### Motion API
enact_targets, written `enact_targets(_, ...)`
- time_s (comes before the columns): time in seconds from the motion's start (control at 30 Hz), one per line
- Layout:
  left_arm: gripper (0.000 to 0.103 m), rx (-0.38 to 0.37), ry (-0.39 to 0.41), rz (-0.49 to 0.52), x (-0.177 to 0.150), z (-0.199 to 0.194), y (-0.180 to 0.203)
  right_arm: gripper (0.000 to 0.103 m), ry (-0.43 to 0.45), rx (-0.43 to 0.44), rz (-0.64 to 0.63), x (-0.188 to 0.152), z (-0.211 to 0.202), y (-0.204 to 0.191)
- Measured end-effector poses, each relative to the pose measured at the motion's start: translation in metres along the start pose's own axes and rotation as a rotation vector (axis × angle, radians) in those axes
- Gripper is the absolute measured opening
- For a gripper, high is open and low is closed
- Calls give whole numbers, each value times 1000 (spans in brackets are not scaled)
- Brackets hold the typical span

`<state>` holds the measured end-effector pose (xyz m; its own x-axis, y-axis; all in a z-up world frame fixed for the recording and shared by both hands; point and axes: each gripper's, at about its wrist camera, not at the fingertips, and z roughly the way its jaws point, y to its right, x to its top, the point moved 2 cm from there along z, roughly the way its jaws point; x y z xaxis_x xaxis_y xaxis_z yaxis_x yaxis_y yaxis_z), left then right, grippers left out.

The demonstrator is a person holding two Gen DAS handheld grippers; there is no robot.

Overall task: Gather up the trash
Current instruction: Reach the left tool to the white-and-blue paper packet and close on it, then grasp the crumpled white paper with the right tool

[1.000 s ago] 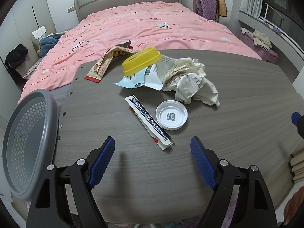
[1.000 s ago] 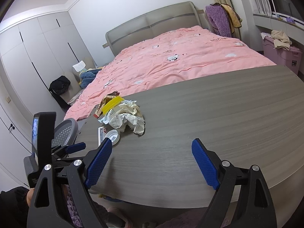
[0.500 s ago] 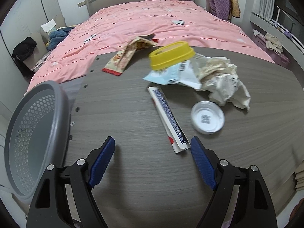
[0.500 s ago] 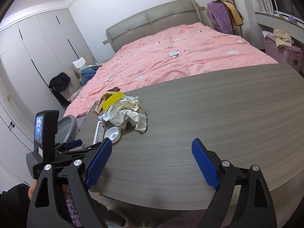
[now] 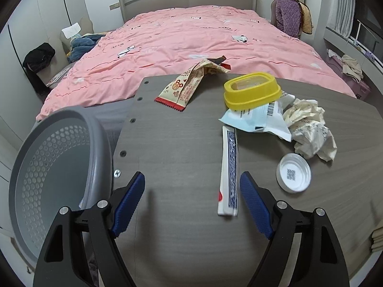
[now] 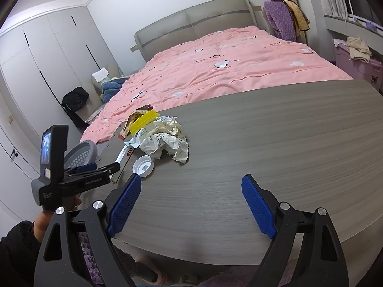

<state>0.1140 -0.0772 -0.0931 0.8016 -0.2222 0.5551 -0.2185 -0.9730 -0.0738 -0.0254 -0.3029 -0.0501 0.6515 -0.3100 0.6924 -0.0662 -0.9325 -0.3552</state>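
Observation:
Trash lies on the grey wooden table (image 5: pixel 182 148): a long blue-and-white wrapper (image 5: pixel 229 172), a white round lid (image 5: pixel 293 173), crumpled paper (image 5: pixel 311 129), a pale blue packet (image 5: pixel 256 117) under a yellow tub (image 5: pixel 251 93), and a snack wrapper (image 5: pixel 189 86). A grey perforated basket (image 5: pixel 55 167) stands at the table's left edge. My left gripper (image 5: pixel 191 201) is open and empty, low over the table with the long wrapper just inside its right finger. My right gripper (image 6: pixel 191 205) is open and empty over the table's near edge, apart from the trash pile (image 6: pixel 162 141).
A bed with a pink duvet (image 5: pixel 191 43) runs behind the table. White wardrobes (image 6: pixel 47 59) line the left wall. A pink bin with clothes (image 6: pixel 356 57) stands at the right. The left gripper's body (image 6: pixel 69 174) sits left of the right gripper.
My left gripper has swung left and forward, so the trash has shifted right in its view and the basket looms larger. The right gripper has edged slightly closer to the pile.

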Motion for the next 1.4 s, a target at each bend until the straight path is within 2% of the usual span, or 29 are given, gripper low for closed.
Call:
enact_targets(0.17,78,2,-7,28,8,12,3,84,0,-12,4,0,0,1)
enact_targets(0.37,62,-29,4,47,10,12,6,84,-13,-17,-2,0,4,-2)
enact_targets(0.43,56,-44,7,48,9,11,6,84,-18,-17,-8,-1,7,-4)
enact_targets(0.6,22,-95,2,56,7,8,8,84,-34,-19,-18,0,12,-7)
enact_targets(0.67,16,-111,1,55,4,6,8,84,-38,-21,-22,0,14,-10)
enact_targets(0.83,16,-147,2,29,-4,-1,2,84,-58,-21,-37,1,24,-16)
enact_targets(1.03,16,-156,27,1,-12,-16,-9,84,-74,-8,-42,7,41,-22)
enact_targets(1.4,16,-122,63,-34,-16,-34,-24,85,-87,-8,-104,32,87,-47)
